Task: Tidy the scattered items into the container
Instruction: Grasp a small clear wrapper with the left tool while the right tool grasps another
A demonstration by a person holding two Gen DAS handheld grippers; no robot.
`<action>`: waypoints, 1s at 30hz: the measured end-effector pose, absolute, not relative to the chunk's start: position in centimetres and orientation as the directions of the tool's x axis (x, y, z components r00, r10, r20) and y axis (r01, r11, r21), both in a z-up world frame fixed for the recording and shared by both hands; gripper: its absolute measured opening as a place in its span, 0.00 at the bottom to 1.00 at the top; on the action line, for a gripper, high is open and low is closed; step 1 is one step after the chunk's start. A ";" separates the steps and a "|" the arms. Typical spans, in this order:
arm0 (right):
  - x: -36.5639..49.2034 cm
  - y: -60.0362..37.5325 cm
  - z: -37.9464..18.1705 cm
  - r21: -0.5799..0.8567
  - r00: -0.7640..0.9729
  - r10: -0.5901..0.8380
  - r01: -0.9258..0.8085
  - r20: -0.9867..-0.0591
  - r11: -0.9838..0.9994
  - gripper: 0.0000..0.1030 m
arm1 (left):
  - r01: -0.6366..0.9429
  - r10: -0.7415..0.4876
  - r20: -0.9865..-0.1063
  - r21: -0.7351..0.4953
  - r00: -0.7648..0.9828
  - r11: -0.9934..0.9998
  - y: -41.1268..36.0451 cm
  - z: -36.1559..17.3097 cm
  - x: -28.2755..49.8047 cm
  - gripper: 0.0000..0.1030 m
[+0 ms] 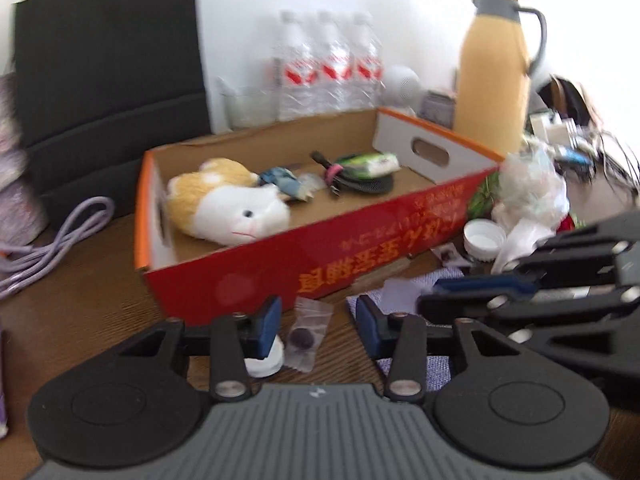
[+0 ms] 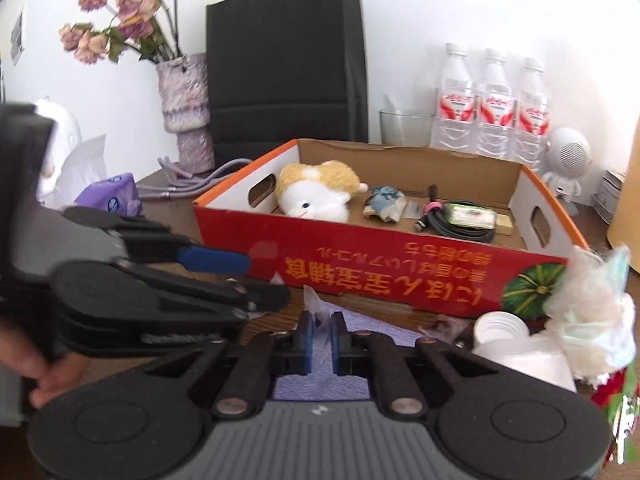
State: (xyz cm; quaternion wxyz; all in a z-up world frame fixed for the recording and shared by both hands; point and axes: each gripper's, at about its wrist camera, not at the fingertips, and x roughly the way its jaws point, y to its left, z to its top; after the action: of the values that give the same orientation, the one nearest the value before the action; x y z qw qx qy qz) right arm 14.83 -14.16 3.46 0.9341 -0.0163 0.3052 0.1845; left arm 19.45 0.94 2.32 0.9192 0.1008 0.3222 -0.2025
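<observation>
A red cardboard box holds a plush toy, a coiled black cable and small packets. My left gripper is open low over the table, its fingers on either side of a clear sachet with a dark round piece; a white cap lies under the left finger. My right gripper is nearly closed on a thin clear plastic wrapper above a purple cloth.
A white jar lid and crumpled plastic bags lie right of the box. Water bottles, a yellow thermos, a black bag, a vase and a purple cable surround it.
</observation>
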 end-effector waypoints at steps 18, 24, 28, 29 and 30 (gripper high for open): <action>11.1 -18.1 5.2 0.156 0.783 0.334 -0.298 -0.524 0.942 0.08 | 0.303 -0.245 -0.512 0.032 0.823 0.952 0.5 6.8 15.4 0.07; 7.1 -19.3 7.6 0.133 0.839 0.295 -0.263 -0.458 0.956 0.08 | 0.222 -0.237 -0.409 -0.085 0.881 0.971 -0.1 9.5 8.2 0.07; 3.8 -20.4 8.0 0.127 0.855 0.267 -0.235 -0.445 0.964 0.08 | 0.179 -0.218 -0.429 -0.131 0.876 0.975 -0.8 8.5 4.4 0.07; 3.0 -20.7 7.9 0.133 0.854 0.265 -0.229 -0.448 0.964 0.08 | 0.166 -0.214 -0.439 -0.145 0.873 0.975 -0.9 8.1 3.5 0.07; 2.2 -21.0 7.8 0.138 0.853 0.262 -0.224 -0.451 0.965 0.08 | 0.153 -0.207 -0.445 -0.154 0.871 0.976 -1.0 7.8 2.5 0.07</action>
State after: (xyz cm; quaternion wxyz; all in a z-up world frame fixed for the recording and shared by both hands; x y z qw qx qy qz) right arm 2.23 -20.96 7.79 0.9618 0.0401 0.2395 0.1264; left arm 2.54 -1.01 7.84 0.9656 -0.0572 0.2359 -0.0931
